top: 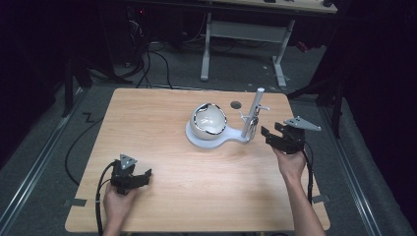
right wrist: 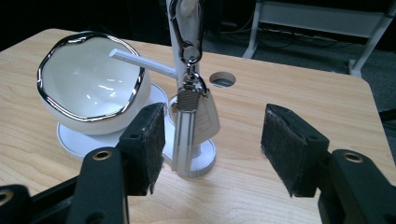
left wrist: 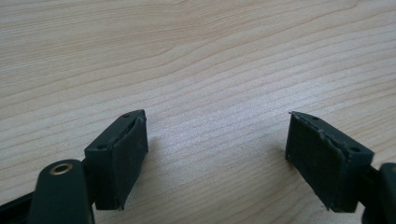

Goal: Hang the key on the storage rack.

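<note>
Keychain point(right wrist: 192, 100) hanging on stand point(right wrist: 187, 154), right claw point(right wrist: 212, 149) wide open nearby, empty

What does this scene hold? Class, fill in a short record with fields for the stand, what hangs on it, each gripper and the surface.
Stand: white stand with a post and a silver-rimmed bowl
Hanging: keyring on the post's peg
Right gripper: open, facing the keyring, apart from it
Left gripper: open, over bare wood
Surface: wooden table
</note>
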Available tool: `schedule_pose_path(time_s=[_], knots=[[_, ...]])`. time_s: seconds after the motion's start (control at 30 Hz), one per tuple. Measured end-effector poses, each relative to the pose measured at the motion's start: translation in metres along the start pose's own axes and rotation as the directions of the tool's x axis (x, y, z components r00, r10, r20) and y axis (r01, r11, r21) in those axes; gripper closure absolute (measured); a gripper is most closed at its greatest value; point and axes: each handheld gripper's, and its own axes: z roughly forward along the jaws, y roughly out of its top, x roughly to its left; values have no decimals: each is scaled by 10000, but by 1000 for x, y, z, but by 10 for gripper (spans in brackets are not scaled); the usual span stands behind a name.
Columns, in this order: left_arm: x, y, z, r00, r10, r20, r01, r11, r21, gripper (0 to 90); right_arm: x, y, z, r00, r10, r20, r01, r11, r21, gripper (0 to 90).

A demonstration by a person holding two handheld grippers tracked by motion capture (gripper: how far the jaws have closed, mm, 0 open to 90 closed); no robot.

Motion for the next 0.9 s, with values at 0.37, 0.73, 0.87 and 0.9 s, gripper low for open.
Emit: schedule_pose_path(time_s=[0.37, 0.73, 0.87, 0.9], knots=[[0, 0, 0, 10000, -1, -2, 1, 10000, 1, 213, -6, -2, -19, 9998, 147, -122, -151, 9994, -326, 404], [0, 0, 0, 10000, 1, -2, -1, 10000, 4, 213, -10, -6, -34, 9998, 154, -87, -158, 9985, -531, 415], [0, 0, 0, 10000, 0, -2, 0, 10000, 1, 213, -12, -9, -38, 9997, 212, -101, -218, 9980, -591, 420], [0, 0, 0, 10000, 0, -3, 0, 10000, 1, 213, -12, -9, -38, 9997, 212, -101, -218, 9980, -591, 420]])
